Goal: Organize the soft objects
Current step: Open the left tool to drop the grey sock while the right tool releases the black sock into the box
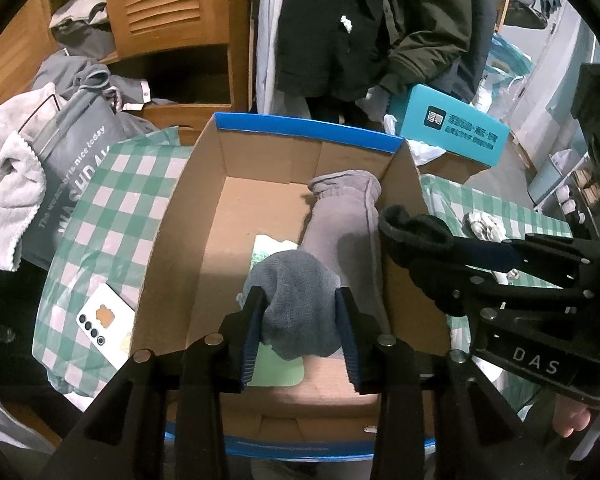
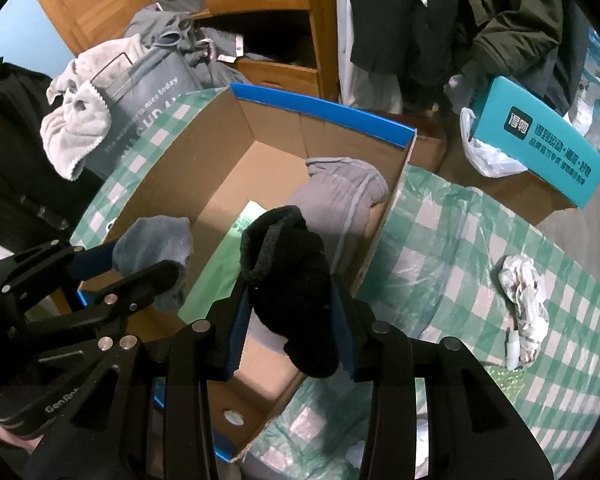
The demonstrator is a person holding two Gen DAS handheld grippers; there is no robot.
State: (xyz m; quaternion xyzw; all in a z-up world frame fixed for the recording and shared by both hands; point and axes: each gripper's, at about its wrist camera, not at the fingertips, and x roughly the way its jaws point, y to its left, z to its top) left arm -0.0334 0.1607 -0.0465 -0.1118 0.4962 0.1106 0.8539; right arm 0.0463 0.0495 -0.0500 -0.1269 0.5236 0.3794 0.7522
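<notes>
An open cardboard box (image 1: 180, 216) with a blue rim stands on a green checked cloth; it also shows in the right wrist view (image 2: 204, 160). A light grey sock (image 1: 340, 208) lies inside along its right wall, also seen from the right wrist (image 2: 340, 196). My left gripper (image 1: 300, 312) is shut on a blue-grey sock (image 1: 296, 292), held over the box's near end. My right gripper (image 2: 292, 300) is shut on a black sock (image 2: 292, 276), held over the box's right wall. Each gripper shows in the other's view: the right (image 1: 416, 236), the left (image 2: 148, 256).
A green paper (image 1: 272, 248) lies on the box floor. A phone (image 1: 104, 320) lies on the cloth left of the box. A grey laundry bag (image 1: 76, 168) with a towel (image 1: 8, 192) stands at left. A teal box (image 2: 540, 148) and crumpled paper (image 2: 524, 284) are at right.
</notes>
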